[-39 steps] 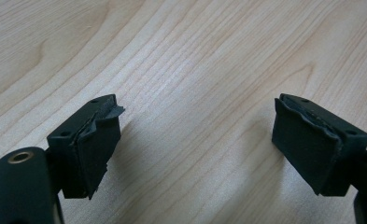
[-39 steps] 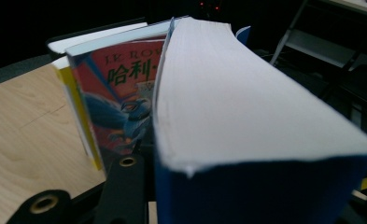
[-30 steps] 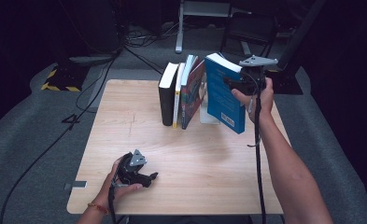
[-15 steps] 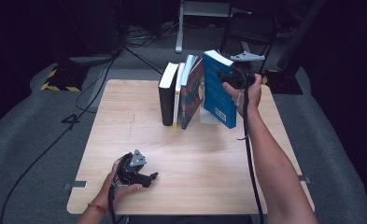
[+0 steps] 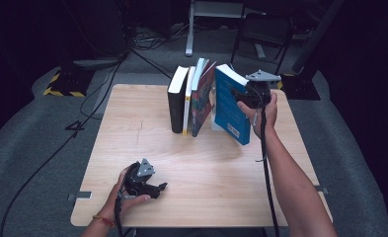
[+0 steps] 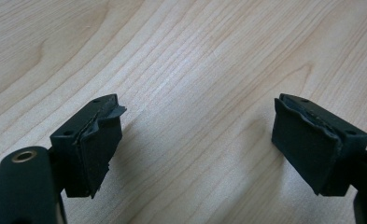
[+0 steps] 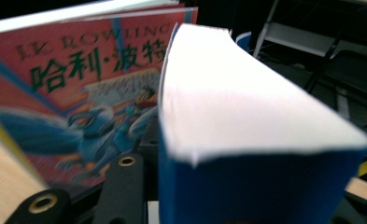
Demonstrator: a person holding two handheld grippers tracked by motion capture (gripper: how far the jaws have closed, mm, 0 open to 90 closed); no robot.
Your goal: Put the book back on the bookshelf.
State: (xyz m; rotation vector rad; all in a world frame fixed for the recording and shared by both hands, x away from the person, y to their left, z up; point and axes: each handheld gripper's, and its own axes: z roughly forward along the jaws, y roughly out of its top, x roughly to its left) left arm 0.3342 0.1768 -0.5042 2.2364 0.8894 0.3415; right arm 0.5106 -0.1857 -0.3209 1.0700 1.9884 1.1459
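Observation:
Several books stand in a row at the back middle of the wooden table [image 5: 132, 133]: a black book [image 5: 176, 101], a white one with a yellow spine [image 5: 187, 103] and a red illustrated book [image 5: 204, 98]. Just right of them a thick blue book [image 5: 229, 108] is tilted, its top leaning right, with my right gripper [image 5: 247, 96] shut on its upper edge. In the right gripper view the blue book's white page block [image 7: 246, 116] sits between the jaws, and the red illustrated cover [image 7: 78, 93] is close on its left. My left gripper [image 5: 154, 188] rests open on the table's front left, over bare wood [image 6: 197, 126].
A dark chair [image 5: 263, 34] and a metal stand [image 5: 216, 10] are behind the table. Cables run over the grey floor at the left, near a yellow-and-black striped block [image 5: 63, 81]. Bare wood lies between the book row and my left hand.
My right gripper has carried the blue book down and slightly left, closer to the row of standing books. The left gripper has stayed where it was.

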